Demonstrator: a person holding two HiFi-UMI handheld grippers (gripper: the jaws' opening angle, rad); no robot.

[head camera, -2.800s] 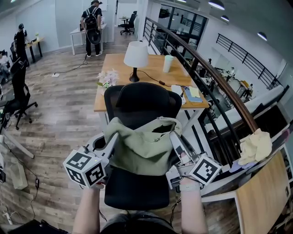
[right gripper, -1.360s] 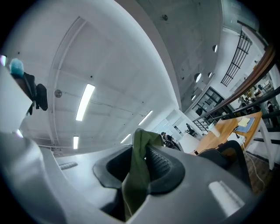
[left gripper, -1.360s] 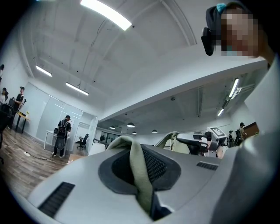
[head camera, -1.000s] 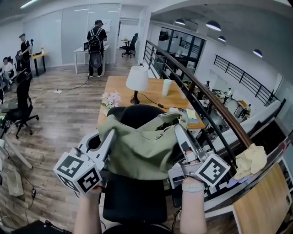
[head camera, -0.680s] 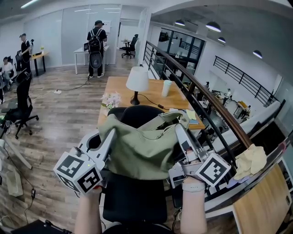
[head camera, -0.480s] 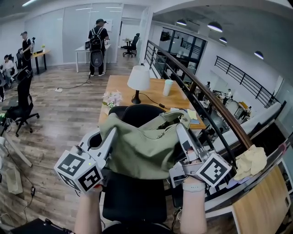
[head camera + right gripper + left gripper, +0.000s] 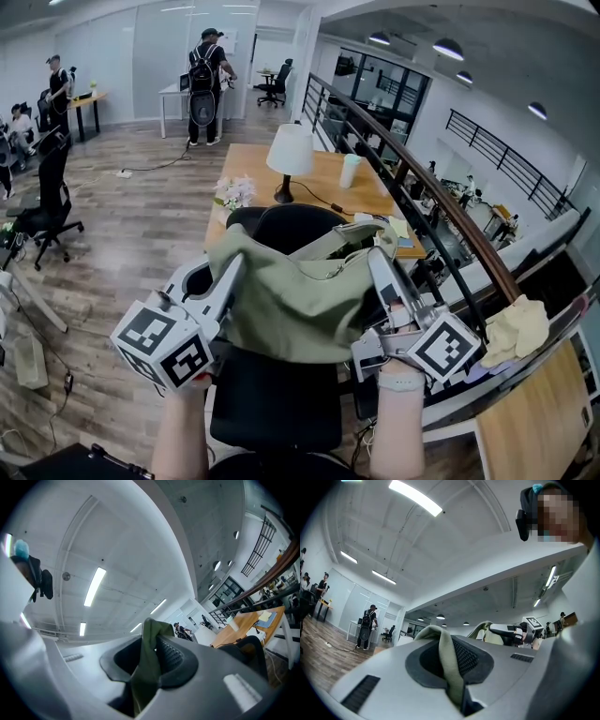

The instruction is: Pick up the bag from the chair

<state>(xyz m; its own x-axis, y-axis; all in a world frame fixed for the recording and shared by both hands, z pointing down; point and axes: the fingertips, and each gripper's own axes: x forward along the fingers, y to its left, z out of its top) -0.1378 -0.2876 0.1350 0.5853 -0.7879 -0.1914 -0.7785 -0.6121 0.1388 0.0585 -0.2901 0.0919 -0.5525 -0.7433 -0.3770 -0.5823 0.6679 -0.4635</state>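
Observation:
An olive green fabric bag (image 7: pixel 295 300) hangs in the air above the seat of a black office chair (image 7: pixel 277 398), stretched between both grippers. My left gripper (image 7: pixel 231 267) is shut on the bag's left top edge; a fold of its cloth (image 7: pixel 447 665) is pinched between the pads in the left gripper view. My right gripper (image 7: pixel 379 261) is shut on the right top edge, where green cloth (image 7: pixel 145 665) sits clamped between its pads. The bag's mouth gapes open at the top, and the chair's backrest (image 7: pixel 300 225) rises behind it.
Behind the chair stands a wooden desk (image 7: pixel 323 183) with a white lamp (image 7: pixel 289 155), a cup (image 7: pixel 350 171) and flowers (image 7: pixel 233 192). A railing (image 7: pixel 441 220) runs along the right. People stand far off by a white table (image 7: pixel 178 94). Another office chair (image 7: pixel 42 202) stands left.
Since the earliest frame both grippers have lifted the bag up off the chair seat. Over the last second the bag and grippers hold still; only the head view shifts slightly.

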